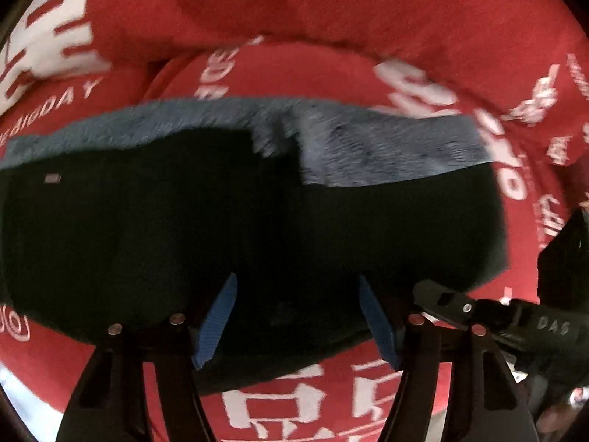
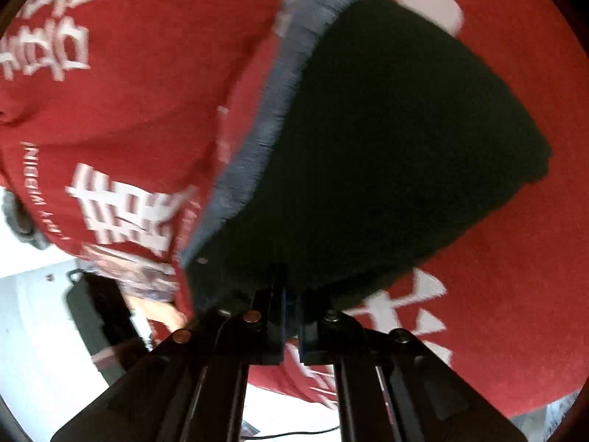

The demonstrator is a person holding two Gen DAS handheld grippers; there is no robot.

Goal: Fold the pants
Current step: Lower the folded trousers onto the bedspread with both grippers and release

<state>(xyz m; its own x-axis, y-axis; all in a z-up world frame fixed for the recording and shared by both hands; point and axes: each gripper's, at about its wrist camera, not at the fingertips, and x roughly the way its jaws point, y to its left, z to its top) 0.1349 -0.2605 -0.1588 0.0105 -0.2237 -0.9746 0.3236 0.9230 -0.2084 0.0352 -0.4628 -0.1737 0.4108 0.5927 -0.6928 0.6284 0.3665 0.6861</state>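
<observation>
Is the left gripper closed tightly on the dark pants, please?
No, the left gripper stands open, its blue pads clearly apart over the dark pants.

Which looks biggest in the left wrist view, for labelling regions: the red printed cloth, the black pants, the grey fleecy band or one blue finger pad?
1. Red printed cloth, filling most of the frame.
2. Black pants.
3. Grey fleecy band.
4. Blue finger pad, smallest though nearest the camera.
</observation>
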